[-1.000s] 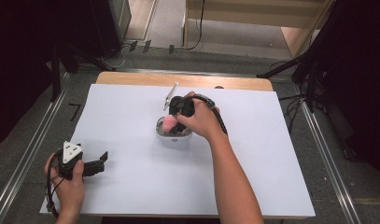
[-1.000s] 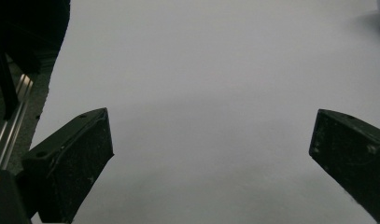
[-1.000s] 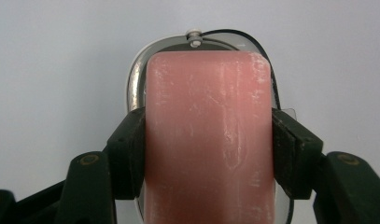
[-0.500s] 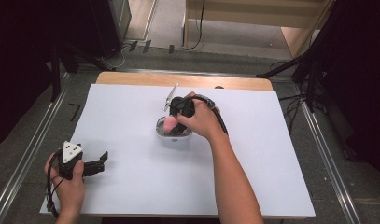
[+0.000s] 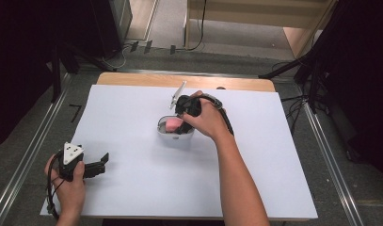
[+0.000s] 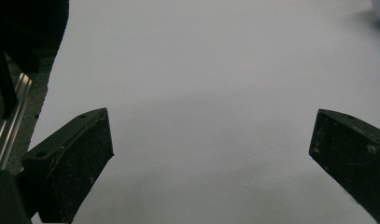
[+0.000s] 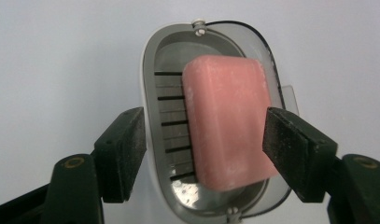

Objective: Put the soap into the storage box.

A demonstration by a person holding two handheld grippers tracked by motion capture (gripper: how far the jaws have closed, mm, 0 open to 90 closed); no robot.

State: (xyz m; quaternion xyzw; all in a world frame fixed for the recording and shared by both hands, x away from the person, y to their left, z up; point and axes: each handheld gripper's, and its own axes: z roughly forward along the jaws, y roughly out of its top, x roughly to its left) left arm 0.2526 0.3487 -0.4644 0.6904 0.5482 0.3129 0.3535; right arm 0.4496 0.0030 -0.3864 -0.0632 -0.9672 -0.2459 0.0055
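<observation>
Between the earlier pictures and now I see almost no change in the high view. My right gripper (image 5: pixel 179 126) hangs over the soap dish (image 5: pixel 176 139) as it did one second ago, and my left gripper (image 5: pixel 103 164) has not left its place near the left front corner of the table (image 5: pixel 132 117). The dish stands near the middle of the table, a little toward the far edge, and it has not shifted.

In the right gripper view, the right gripper (image 7: pixel 204 140) is spread open around the pink soap (image 7: pixel 225 121). One jaw stands just beside the long edge of the soap, perhaps touching it, and I cannot tell which. The other jaw is apart from the soap, over the grey rim of the soap dish (image 7: pixel 148 93), and part of the slotted floor shows between them. The soap lies inside the dish, pushed to one side and a little askew. In the high view the soap (image 5: pixel 172 124) shows as a pink patch under the right hand (image 5: pixel 205 120).

In the left gripper view, the left gripper (image 6: pixel 211 144) is also wide open, with bare white table between its jaws.

Because nothing has moved, I judge that this is a pause over the soap. The jaws bracket the soap and do not pinch it.
</observation>
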